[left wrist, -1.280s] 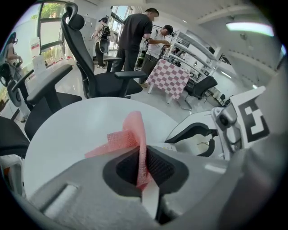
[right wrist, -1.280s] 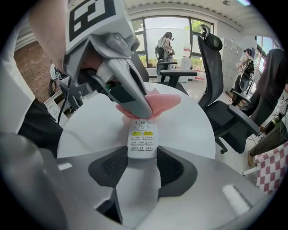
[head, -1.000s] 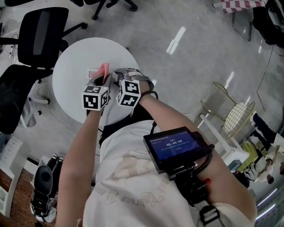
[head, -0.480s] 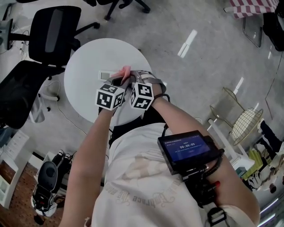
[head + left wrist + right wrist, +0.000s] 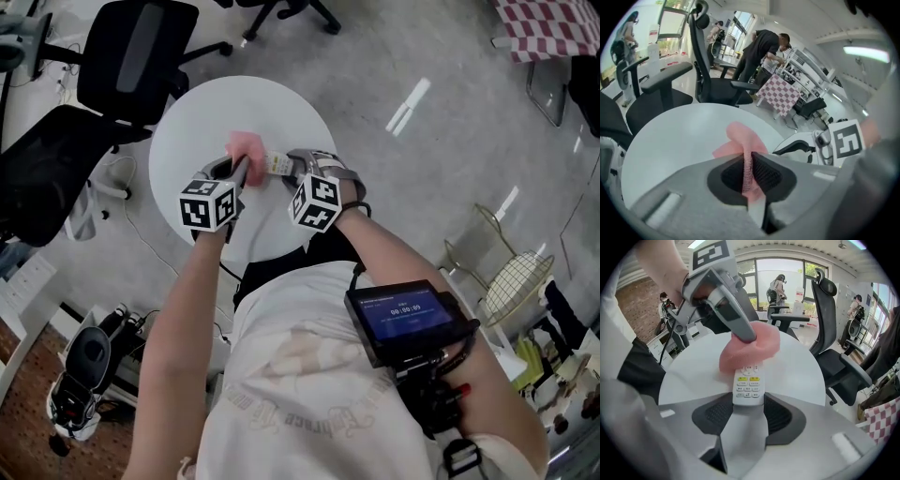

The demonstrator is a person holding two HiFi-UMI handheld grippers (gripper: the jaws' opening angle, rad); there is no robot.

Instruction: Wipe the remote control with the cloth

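One white remote control [image 5: 748, 383] lies lengthwise between the fingers [image 5: 780, 414] of the right gripper [image 5: 748, 400]. They clamp its near end from both sides. Its button face points up, with two yellow keys among the white ones. A pink cloth [image 5: 752, 345] covers its far end.

The right gripper view shows this grip plainly. It also shows the left gripper [image 5: 726, 310] reaching in from the upper left, its tip buried in the cloth. The left gripper view gives what that one cannot: its own fingers [image 5: 766, 174] are closed tight on a fold of the cloth, which bunches out past them. The remote control is hidden there.

Only the head view takes in both grippers together. They meet tip to tip over a round white worktop [image 5: 202, 112], each carrying a cube of square markers. The cloth is a pink patch and the remote control a pale sliver between them. No view shows whether the remote control touches the worktop. Black office chairs [image 5: 131, 47] stand just beyond the worktop on a grey floor [image 5: 422, 56].
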